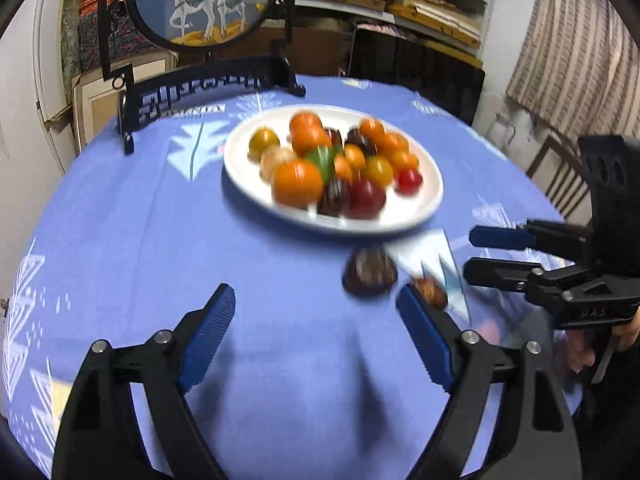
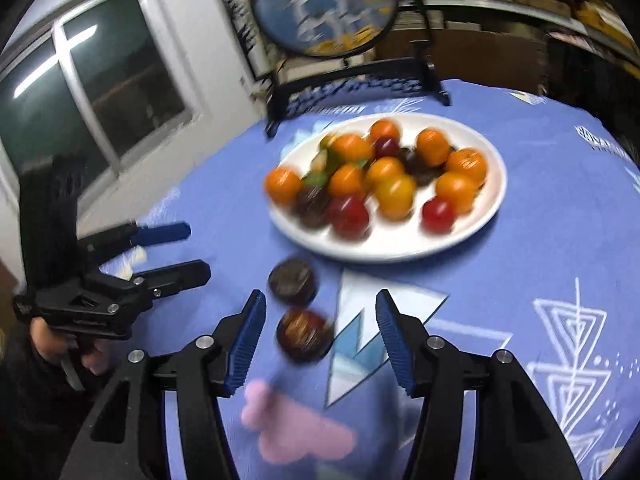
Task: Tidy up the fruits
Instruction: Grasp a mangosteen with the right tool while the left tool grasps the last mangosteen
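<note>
A white plate [image 1: 424, 204] [image 2: 400, 246] on the blue tablecloth holds several orange, red, yellow and dark fruits. Two dark fruits lie on the cloth in front of it: one [image 1: 370, 271] [image 2: 292, 281] near the plate's rim, the other [image 1: 431, 290] [image 2: 305, 335] closer to me. My left gripper [image 1: 316, 322] is open and empty over bare cloth, left of the loose fruits; it also shows at the left of the right wrist view [image 2: 196, 250]. My right gripper [image 2: 320, 322] is open, with the nearer dark fruit between its fingers, apart from both pads; it also shows in the left wrist view [image 1: 470, 252].
A round decorative screen with deer on a black stand [image 1: 208, 4] [image 2: 324, 8] stands at the table's far edge behind the plate. Shelves of stacked frames [image 1: 420, 8] fill the back wall. A window [image 2: 88, 84] is at the left. A wooden chair [image 1: 560, 176] stands right of the table.
</note>
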`<state>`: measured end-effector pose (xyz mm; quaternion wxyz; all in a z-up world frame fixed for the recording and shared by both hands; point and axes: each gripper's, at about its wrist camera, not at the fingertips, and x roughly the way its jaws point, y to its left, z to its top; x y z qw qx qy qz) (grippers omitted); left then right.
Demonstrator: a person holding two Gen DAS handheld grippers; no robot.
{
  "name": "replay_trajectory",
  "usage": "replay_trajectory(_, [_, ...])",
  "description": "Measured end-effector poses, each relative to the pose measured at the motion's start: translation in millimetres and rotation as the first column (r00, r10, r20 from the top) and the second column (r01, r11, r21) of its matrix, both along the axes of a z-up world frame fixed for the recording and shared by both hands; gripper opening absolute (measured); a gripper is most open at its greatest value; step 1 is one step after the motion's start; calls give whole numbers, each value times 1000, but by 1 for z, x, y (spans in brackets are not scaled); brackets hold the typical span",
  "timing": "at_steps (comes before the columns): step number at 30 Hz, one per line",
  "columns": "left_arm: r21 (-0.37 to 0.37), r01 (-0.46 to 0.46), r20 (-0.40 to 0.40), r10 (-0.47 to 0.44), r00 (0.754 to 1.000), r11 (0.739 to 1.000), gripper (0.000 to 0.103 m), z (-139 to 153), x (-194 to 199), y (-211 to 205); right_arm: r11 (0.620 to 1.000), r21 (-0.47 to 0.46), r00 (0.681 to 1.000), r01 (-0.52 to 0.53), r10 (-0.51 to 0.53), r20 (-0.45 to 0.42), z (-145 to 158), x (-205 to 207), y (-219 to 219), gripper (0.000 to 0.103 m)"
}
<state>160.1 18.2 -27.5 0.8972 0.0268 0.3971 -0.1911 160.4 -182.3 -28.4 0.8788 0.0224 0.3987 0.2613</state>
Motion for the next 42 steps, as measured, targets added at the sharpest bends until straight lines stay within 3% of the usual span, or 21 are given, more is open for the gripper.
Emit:
replay_trajectory(8, [-10, -15, -27, 15, 1000, 1000, 82, -15, -30, 14, 992, -122, 1000, 6, -5, 3, -20, -9, 31, 58])
replay_trajectory(16, [-29, -14, -28, 13, 1000, 999, 82, -14, -33, 14, 988, -153, 999, 33, -39, -38, -29, 5, 42, 58])
replay_trajectory(18, [-25, -16, -29, 15, 999, 1000, 82, -14, -32, 13, 985, -170, 998, 27, -36, -52, -32, 7, 45, 42])
replay_trajectory(23, [9, -9, -51, 9, 999, 1000, 82, -15, -19, -3, 990, -118, 997, 79, -82, -16, -22, -1, 28, 41])
replay_trajectory(31, [162, 37, -64, -27, 998, 986, 82, -26, 28, -72, 980, 48, 981, 194, -194, -4, -12, -24, -44, 41])
replay_trajectory(32, [170, 39, -66, -28, 997, 985, 75, -29, 34, -77, 977, 53, 979, 206, -206, -9, -13, -27, -52, 41])
replay_trajectory(33, [166, 44, -76, -31, 997, 985, 49, -32, 38, -80, 976, 55, 977, 212, -212, -13, -14, -30, -57, 41])
replay_trajectory(34, [158, 54, -103, -38, 994, 986, 43, -37, 44, -83, 975, 55, 977, 215, -214, -15, -15, -31, -61, 41])
replay_trajectory(39, [133, 57, -63, -49, 997, 989, 42, -30, 33, -79, 975, 62, 977, 214, -213, -9, -12, -40, -76, 41])
replay_trajectory(42, [59, 49, -39, -47, 998, 997, 42, -12, 21, -67, 978, 78, 981, 193, -193, -9, -6, -37, -77, 41])
